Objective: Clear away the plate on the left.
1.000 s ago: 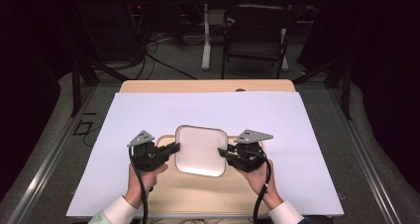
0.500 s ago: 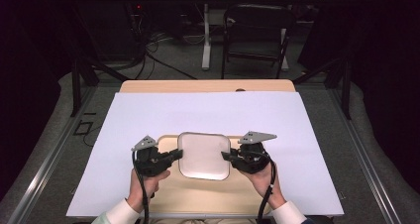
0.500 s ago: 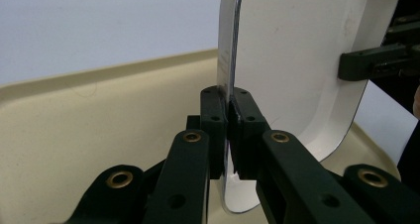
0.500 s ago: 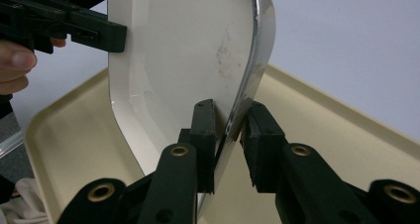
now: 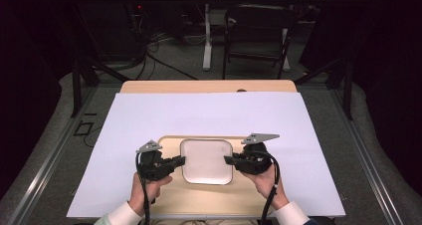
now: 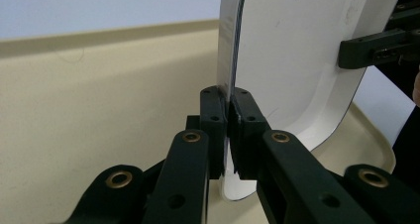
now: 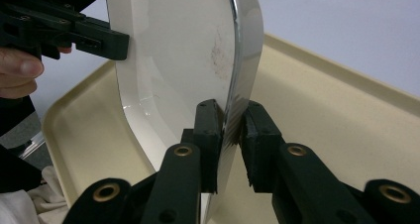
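Two claws are in my hands, and both pinch the same white plate (image 5: 207,160). My left claw (image 5: 178,161) holds the left rim of the plate, and my right claw (image 5: 230,160) holds the right rim, directly opposite. In the high view the plate is a square one with rounded corners, and it sits over a beige tray (image 5: 171,195) at the near side of the counter (image 5: 209,88). A big white sheet (image 5: 209,115) covers most of the counter, and the tray lies on top of it, close to me.

In the left gripper view the two black jaws of my left claw (image 6: 228,116) are pressed on the thin edge of the plate (image 6: 292,60), one jaw on each face, with the rim between them. The plate stands on edge in this view, and the tip of the other claw (image 6: 354,53) touches its far rim. The tray (image 6: 99,115) is behind and below.

In the right gripper view my right claw (image 7: 231,120) grips the rim of the plate (image 7: 173,50) in the same way. The jaws are closed on it. A faint brownish mark is on the inner face of the plate. At the far rim I see my left claw (image 7: 106,41) and some fingers (image 7: 20,70) of my left hand. I cannot tell if the plate touches the tray (image 7: 322,100) or is a little above it.
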### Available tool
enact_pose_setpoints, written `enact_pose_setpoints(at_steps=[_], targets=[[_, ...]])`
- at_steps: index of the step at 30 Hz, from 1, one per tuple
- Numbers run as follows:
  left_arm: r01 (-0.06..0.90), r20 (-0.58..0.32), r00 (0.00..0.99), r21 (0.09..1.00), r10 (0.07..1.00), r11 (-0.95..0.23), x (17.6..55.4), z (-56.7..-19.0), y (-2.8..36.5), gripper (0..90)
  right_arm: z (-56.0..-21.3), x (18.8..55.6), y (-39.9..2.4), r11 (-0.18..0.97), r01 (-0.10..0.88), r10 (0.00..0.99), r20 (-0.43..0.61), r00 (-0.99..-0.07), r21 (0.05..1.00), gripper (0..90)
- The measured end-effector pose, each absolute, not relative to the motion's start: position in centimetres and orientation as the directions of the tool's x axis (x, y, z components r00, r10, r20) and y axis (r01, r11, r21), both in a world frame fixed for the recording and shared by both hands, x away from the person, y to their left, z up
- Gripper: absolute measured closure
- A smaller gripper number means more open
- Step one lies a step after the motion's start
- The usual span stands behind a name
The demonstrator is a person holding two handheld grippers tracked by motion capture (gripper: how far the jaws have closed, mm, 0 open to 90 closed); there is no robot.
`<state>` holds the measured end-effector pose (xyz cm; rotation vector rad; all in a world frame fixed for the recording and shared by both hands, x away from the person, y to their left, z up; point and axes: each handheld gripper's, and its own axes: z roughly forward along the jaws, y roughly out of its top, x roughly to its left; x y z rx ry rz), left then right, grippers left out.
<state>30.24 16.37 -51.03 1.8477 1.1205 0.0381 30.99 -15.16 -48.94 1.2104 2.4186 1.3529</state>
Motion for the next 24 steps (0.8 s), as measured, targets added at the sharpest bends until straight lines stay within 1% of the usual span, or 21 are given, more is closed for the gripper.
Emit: enact_pose_setpoints(at_steps=[8, 17, 24], targets=[[0.707, -0.423, 0.558, 0.693, 0.714, -0.142, 30.7, -51.9, 16.5, 85.4, -50.1, 31.7, -14.8, 0.297, 0.616, 0.689, 0.284, -0.667, 0.729, 78.1], [0.716, -0.415, 0.553, 0.68, 0.723, -0.158, 31.2, -52.2, 16.5, 84.9, -51.2, 32.7, -14.8, 0.302, 0.648, 0.691, 0.308, -0.654, 0.699, 77.6], [0.722, -0.415, 0.547, 0.673, 0.728, -0.159, 31.6, -52.4, 16.6, 84.5, -51.6, 33.1, -14.4, 0.325, 0.652, 0.706, 0.282, -0.649, 0.685, 76.3]])
